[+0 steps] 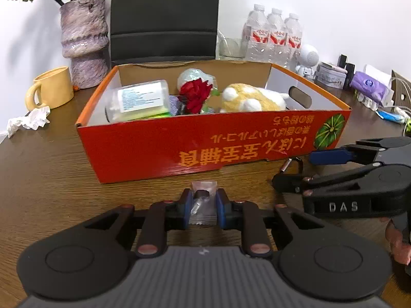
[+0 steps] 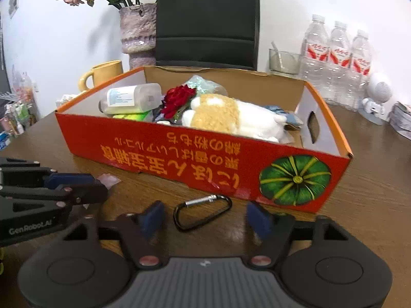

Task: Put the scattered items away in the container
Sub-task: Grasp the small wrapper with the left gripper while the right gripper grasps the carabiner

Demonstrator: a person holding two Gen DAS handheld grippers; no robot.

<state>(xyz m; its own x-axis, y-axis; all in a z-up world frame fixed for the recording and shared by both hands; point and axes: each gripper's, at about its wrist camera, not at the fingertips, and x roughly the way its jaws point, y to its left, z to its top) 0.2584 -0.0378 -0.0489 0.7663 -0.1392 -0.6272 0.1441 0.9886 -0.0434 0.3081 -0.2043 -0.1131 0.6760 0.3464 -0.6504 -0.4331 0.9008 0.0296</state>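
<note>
Brown wood-grain counter [image 2: 372,192], carrying everything. On it, the red-and-orange cardboard box [image 2: 205,164], open-topped, already holds a clear labelled bottle [image 1: 140,98], a yellow-and-white plush toy [image 2: 226,118] and a red fabric rose [image 1: 196,93]; I judge the tidying well advanced. Two strays remain on the counter just before the box. My left tool [image 1: 204,206] is clamped on a small clear plastic sachet [image 1: 204,205] with a dark lump inside, crinkled and slightly glossy. My right tool [image 2: 205,218] stands apart, its blue pads either side of a black oval carabiner with a silver gate [image 2: 203,211], lying flat, not yet gripped.
</note>
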